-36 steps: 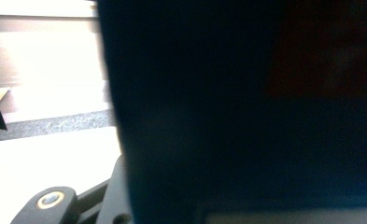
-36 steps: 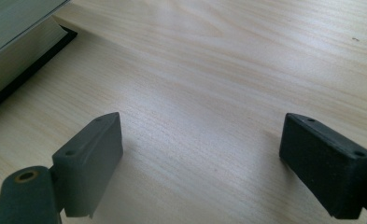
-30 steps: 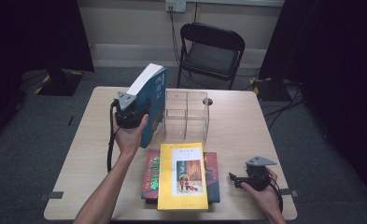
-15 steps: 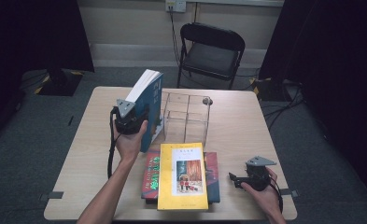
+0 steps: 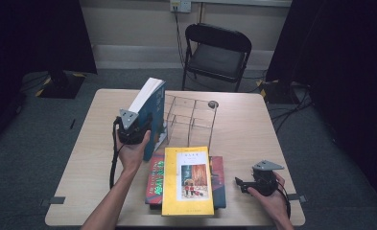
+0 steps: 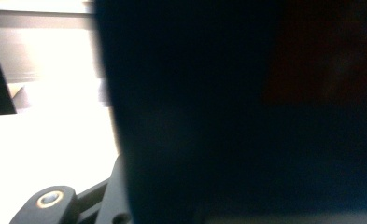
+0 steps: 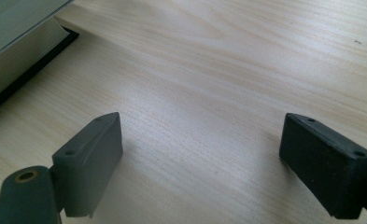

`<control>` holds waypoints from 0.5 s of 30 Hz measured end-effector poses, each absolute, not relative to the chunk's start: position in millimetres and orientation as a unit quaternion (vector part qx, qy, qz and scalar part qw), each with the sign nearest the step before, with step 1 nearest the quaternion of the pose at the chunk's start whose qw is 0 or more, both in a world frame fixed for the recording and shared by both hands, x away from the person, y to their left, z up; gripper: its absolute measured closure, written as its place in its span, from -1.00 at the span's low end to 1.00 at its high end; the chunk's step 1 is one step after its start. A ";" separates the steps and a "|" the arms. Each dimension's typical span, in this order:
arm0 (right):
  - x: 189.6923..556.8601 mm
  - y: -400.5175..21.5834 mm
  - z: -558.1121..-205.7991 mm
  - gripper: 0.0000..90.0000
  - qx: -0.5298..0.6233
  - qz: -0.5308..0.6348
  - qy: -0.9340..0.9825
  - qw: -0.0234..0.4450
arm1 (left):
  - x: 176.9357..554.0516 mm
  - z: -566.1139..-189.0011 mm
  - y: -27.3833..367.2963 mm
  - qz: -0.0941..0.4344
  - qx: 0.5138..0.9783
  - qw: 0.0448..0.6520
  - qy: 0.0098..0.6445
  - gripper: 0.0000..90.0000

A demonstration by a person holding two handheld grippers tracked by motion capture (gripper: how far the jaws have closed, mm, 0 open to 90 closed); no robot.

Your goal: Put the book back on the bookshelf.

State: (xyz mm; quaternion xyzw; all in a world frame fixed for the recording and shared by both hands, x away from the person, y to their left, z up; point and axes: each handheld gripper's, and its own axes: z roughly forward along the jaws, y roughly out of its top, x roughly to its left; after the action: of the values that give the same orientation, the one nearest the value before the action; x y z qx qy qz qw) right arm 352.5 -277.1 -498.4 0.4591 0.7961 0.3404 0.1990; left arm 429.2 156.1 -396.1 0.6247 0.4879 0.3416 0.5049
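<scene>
Your thick teal-covered hardback book (image 5: 153,112) stands upright and tilted a little, its spine edge low and its white block of pages facing up and to the left. You have it clamped across its covers near the lower half, at the left end of the clear wire book rack (image 5: 191,120); its lower corner sits just beside the rack's left-most slot, though you cannot tell from here whether it touches the wires or the table. In the left gripper view the book's dark cover (image 6: 246,116) fills the space right ahead, close and blurred. The rack stands upright mid-table, its compartments holding nothing.
</scene>
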 end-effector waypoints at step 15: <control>352.3 -276.6 -498.3 -0.70 0.461 0.340 0.795 0.200 | 415.2 -380.2 166.5 0.316 0.638 0.508 0.485 0.16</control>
State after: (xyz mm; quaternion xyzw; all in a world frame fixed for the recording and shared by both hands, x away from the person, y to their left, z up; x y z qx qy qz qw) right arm 352.3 -276.6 -498.3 0.4606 0.7954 0.3396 0.1997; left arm 415.2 166.5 -380.2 0.6379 0.4848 0.3157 0.5083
